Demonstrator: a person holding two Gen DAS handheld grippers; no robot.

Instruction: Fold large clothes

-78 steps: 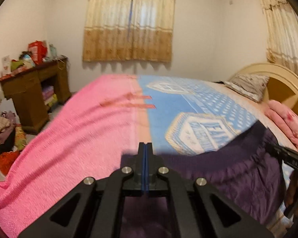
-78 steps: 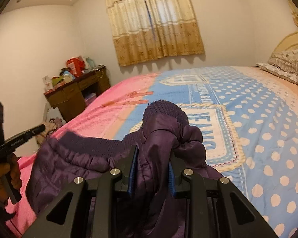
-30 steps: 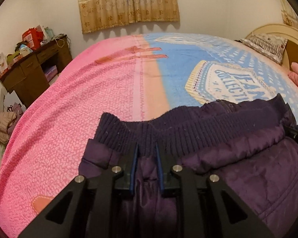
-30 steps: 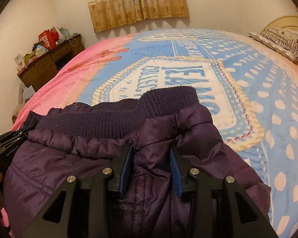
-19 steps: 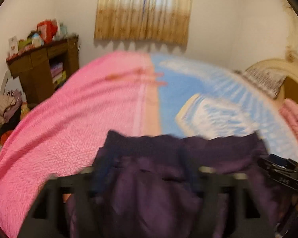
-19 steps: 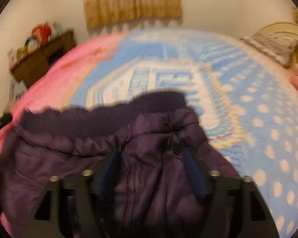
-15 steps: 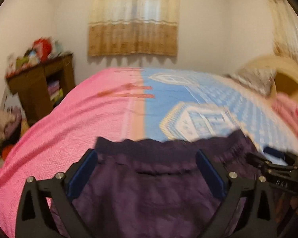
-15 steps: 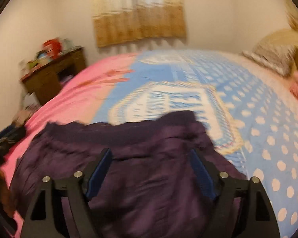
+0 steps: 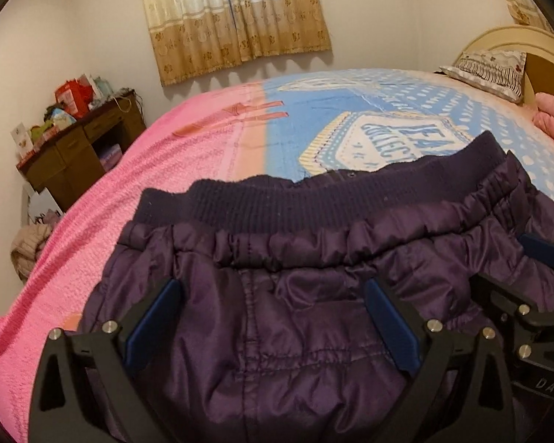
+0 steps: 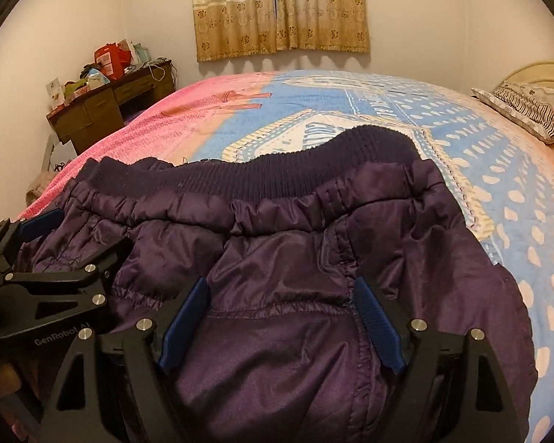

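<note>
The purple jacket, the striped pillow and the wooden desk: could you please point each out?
purple jacket (image 9: 295, 295), left wrist view, quilted body.
striped pillow (image 10: 528, 107), right wrist view, its middle.
wooden desk (image 9: 74, 147), left wrist view, drawer front.

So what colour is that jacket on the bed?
Dark purple jacket, with a darker ribbed band; clearest in the right wrist view.

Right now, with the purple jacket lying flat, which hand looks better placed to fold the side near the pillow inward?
Probably the right gripper: its open jaws hang over the purple jacket nearest that edge, toward the pillow. The left gripper sits over the pink-side half.
</note>
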